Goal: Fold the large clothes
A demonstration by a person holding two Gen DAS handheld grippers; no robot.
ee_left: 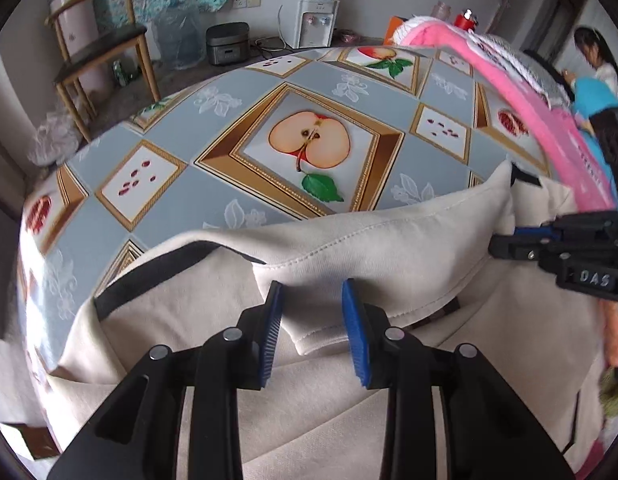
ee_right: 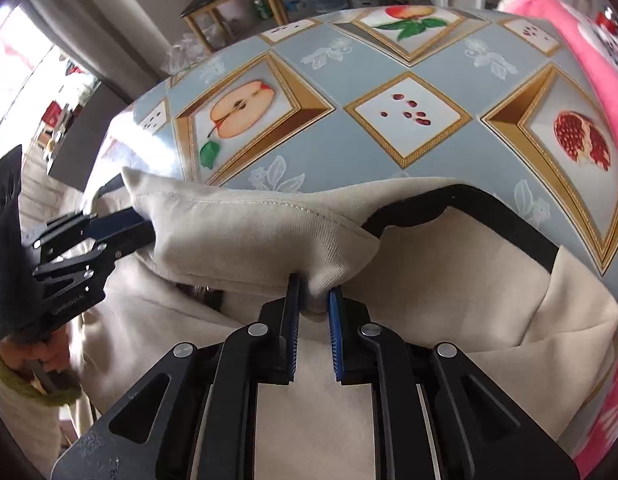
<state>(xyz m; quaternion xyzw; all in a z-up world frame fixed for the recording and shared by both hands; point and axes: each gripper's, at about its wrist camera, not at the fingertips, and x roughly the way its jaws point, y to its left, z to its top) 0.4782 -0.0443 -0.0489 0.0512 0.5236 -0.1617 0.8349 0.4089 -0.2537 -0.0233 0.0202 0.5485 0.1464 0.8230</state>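
Both grippers are working at a cream garment point(ee_right: 449, 280) spread over a table point(ee_left: 229, 208) covered in a fruit-print cloth. Its folded-over cream flap is lying across the middle, with black trim point(ee_right: 469, 208) edging the layer underneath. To the right side a pink fleece item point(ee_left: 549, 128) is resting on the table. The right gripper point(ee_right: 314, 300) is pinching a bunched corner of the flap between its 2 blue pads point(ee_right: 336, 332), jaws nearly closed on the fabric. The left gripper point(ee_left: 312, 300) is sitting with its jaws partly apart around the flap's hem; whether its pads point(ee_left: 355, 332) are pressing the cloth I cannot tell.
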